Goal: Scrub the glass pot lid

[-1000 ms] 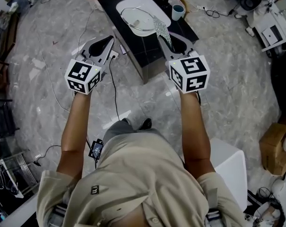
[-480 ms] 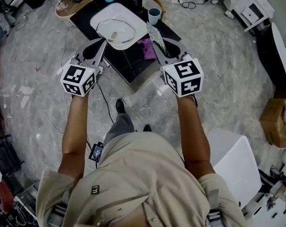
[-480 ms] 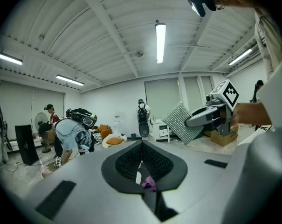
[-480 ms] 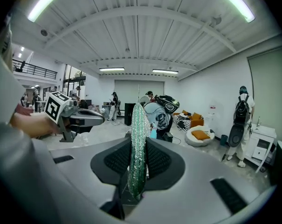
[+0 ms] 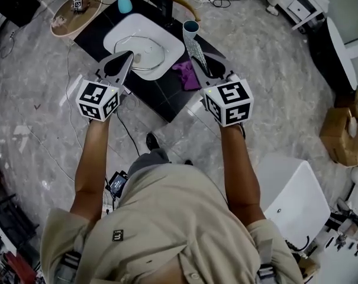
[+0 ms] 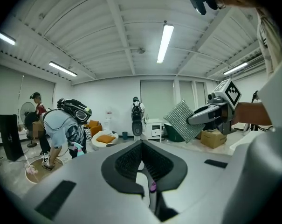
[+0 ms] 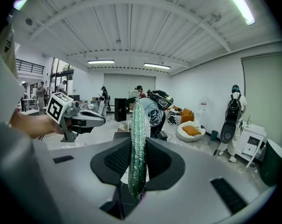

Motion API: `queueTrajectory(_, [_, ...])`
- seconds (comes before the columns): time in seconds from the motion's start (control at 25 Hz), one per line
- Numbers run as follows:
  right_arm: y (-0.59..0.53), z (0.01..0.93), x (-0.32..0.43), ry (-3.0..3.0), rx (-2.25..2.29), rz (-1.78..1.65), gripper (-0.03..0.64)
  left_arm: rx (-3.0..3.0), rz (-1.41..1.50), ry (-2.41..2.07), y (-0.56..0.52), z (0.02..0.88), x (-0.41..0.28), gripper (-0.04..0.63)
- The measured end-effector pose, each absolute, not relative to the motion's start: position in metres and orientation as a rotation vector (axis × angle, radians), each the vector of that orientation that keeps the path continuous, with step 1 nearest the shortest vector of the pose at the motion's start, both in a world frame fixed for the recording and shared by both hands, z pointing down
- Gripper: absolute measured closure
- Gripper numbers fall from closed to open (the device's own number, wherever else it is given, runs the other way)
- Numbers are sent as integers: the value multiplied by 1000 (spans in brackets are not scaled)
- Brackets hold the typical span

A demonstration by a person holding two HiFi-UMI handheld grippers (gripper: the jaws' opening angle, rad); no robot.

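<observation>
Two grippers hover by the white tray (image 5: 116, 31), and the glass pot lid (image 5: 144, 51) lies flat inside it. The right gripper (image 5: 199, 67) is clamped on a sparkly scrub pad (image 5: 193, 47) just off the tray's right rim, so I'd guess it swings left and down. The left gripper (image 5: 126, 55) is pinched closed on nothing over the tray's left side, closer to the lid.

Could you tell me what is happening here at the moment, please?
A person holds a gripper in each hand above a low black table. The right gripper is shut on a glittery scrubbing pad; the left gripper is shut and empty. The glass pot lid lies in a white basin on the table. Neither gripper seems to touch it, so scrubbing has not begun.
</observation>
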State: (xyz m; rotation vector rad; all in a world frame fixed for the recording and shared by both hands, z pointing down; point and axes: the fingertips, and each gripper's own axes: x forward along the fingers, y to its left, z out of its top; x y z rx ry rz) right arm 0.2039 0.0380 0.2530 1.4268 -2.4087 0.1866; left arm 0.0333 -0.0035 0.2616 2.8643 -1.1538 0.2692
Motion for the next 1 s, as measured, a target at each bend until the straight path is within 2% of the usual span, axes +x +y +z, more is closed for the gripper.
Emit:
queueTrajectory(0.52, [-28,246,142,-2299,1442,133,540,2883,182,-1072,-85,267,-27,580])
queueTrajectory(1.0, [-97,274,57,-2331,1168,97,540,2737,132,-1303,-108,280,-123,580])
